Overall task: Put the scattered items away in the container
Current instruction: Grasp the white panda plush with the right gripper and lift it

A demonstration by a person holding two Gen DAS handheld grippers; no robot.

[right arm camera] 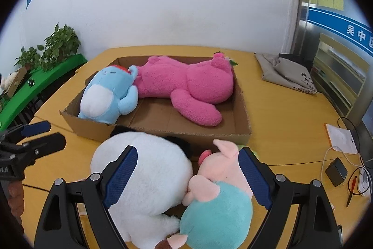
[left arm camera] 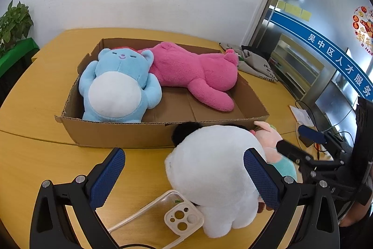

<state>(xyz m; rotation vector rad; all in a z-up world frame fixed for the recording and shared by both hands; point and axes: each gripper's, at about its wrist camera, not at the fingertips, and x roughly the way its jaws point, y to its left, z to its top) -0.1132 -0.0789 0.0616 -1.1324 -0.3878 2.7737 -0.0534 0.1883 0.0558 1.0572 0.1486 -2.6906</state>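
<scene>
A shallow cardboard box (left arm camera: 121, 133) (right arm camera: 242, 109) on the yellow table holds a blue plush bear (left arm camera: 119, 85) (right arm camera: 105, 97) and a pink plush (left arm camera: 195, 71) (right arm camera: 186, 83). In front of the box lie a white plush (left arm camera: 216, 174) (right arm camera: 144, 174) and a pink pig plush in a teal outfit (right arm camera: 216, 197) (left arm camera: 272, 139). My left gripper (left arm camera: 184, 179) is open above the white plush's left side. My right gripper (right arm camera: 186, 176) is open, its fingers straddling the white plush and the pig. A clear phone case (left arm camera: 163, 214) lies by the white plush.
A grey cloth bag (right arm camera: 284, 74) (left arm camera: 254, 62) lies at the table's back right. A white pad (right arm camera: 341, 138), a black box (right arm camera: 335, 170), cables and a pen lie at the right. Potted plants (right arm camera: 58, 46) (left arm camera: 14, 22) stand on a green shelf at the left.
</scene>
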